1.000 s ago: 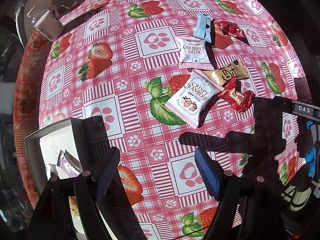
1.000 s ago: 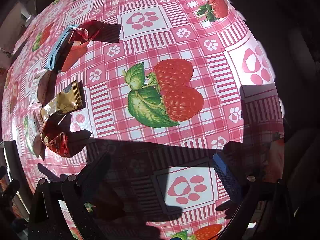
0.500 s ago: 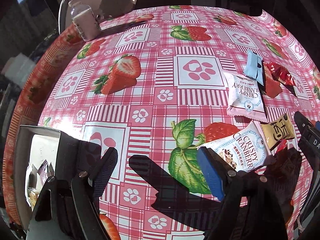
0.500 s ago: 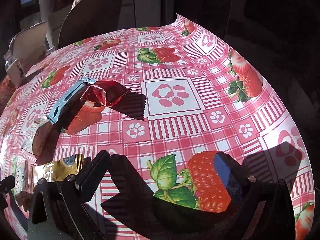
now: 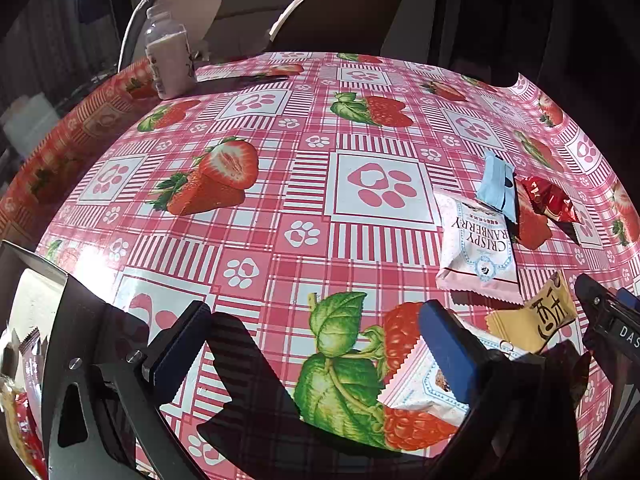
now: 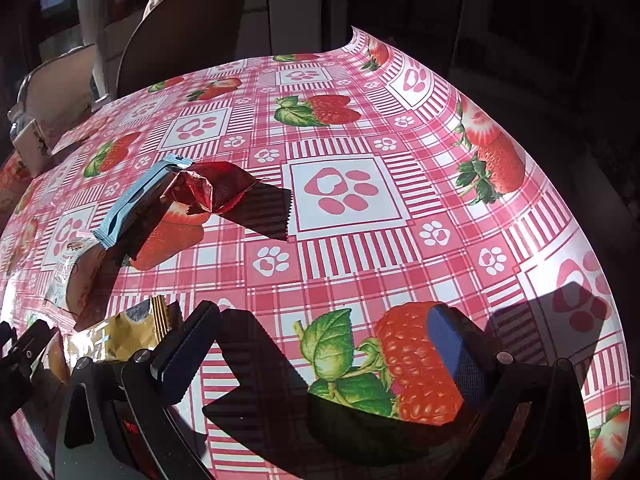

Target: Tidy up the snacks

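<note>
Several snack packets lie on the strawberry tablecloth. In the left wrist view: a pink Crispy Cranberry packet (image 5: 476, 240), a second white one (image 5: 420, 388) partly under my right finger, a light blue packet (image 5: 496, 184), a red wrapper (image 5: 548, 200) and a gold packet (image 5: 536, 320). My left gripper (image 5: 316, 352) is open and empty, low over the cloth. My right gripper (image 6: 320, 352) is open and empty; the gold packet (image 6: 116, 332) lies by its left finger, the blue packet (image 6: 136, 200) and red wrapper (image 6: 208, 192) farther off.
An open box (image 5: 36, 320) holding snacks sits at the left edge of the left wrist view. A bottle (image 5: 168, 60) stands at the table's far left corner, chairs (image 5: 340, 12) behind. The right gripper's body (image 5: 612, 328) shows at the right.
Both cameras have tilted up from looking down on the table to a low forward view. The left gripper has come closer to the white Crispy Cranberry packet. Both stay open.
</note>
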The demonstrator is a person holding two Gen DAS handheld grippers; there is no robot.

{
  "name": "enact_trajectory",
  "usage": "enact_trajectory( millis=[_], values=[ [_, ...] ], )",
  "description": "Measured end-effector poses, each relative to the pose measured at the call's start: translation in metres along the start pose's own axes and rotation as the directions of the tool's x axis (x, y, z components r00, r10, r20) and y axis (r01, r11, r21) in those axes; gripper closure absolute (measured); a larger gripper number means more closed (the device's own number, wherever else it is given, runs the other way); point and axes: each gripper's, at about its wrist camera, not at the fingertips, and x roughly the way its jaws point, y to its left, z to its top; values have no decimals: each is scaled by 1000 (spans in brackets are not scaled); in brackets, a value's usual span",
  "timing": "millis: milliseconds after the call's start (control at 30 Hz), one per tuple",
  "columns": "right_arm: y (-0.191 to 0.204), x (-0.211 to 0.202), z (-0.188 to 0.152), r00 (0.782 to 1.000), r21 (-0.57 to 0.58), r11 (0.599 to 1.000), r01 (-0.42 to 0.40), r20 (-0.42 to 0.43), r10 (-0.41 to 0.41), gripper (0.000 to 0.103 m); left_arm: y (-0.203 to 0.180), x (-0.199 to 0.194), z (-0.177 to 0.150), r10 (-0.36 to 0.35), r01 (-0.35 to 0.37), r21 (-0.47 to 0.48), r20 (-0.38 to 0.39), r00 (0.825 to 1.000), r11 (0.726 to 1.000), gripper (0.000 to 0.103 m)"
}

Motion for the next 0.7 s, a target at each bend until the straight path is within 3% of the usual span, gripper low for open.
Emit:
enact_trajectory(
  millis=[700],
  values=[
    [-1, 0, -2, 1000, 0, 1000, -4, 0, 4, 0, 1, 0, 0, -1, 1, -1, 0, 1000, 1000, 0]
  ],
)
